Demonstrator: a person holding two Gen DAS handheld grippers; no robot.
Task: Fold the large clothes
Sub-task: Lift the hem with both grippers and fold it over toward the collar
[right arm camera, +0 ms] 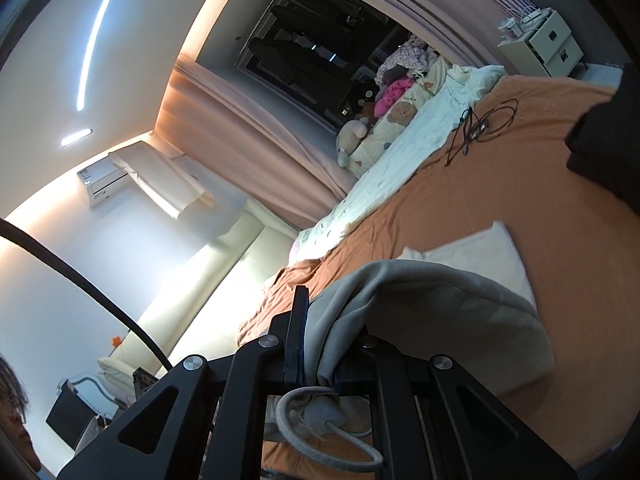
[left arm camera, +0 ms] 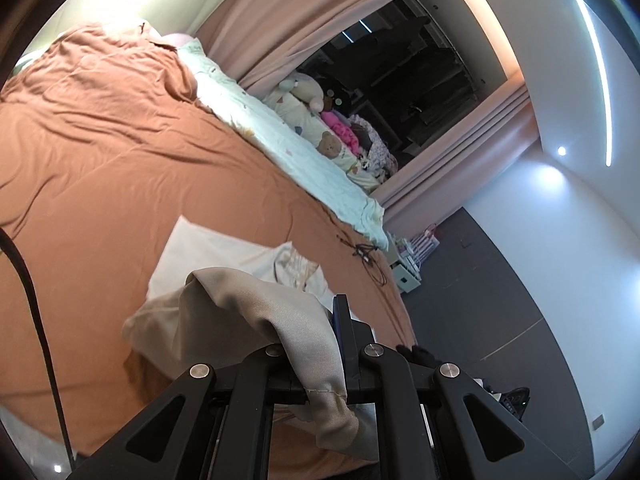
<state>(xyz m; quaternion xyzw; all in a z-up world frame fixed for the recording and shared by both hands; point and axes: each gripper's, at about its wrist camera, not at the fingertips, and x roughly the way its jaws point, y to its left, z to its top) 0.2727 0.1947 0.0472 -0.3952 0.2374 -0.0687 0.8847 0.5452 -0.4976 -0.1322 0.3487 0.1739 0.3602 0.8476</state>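
A beige-grey garment (left arm camera: 256,304) lies partly on the orange bed sheet (left arm camera: 100,152), with a paler cream part (left arm camera: 200,248) spread flat beyond it. My left gripper (left arm camera: 320,344) is shut on a fold of this cloth, which drapes over the left finger and hangs down between the arms. In the right wrist view the same garment (right arm camera: 432,304) bulges up over the right finger. My right gripper (right arm camera: 320,344) is shut on its edge, and a drawstring cord (right arm camera: 320,432) loops below the jaws. Both held folds stand lifted off the sheet (right arm camera: 520,184).
A pale quilt with bear prints (left arm camera: 296,136) and soft toys (left arm camera: 304,88) line the bed's far side by pink curtains (left arm camera: 304,12). A tangle of black cable (right arm camera: 480,124) lies on the sheet. A white drawer unit (right arm camera: 548,44) stands past the bed. A person's head (right arm camera: 12,412) shows at the edge.
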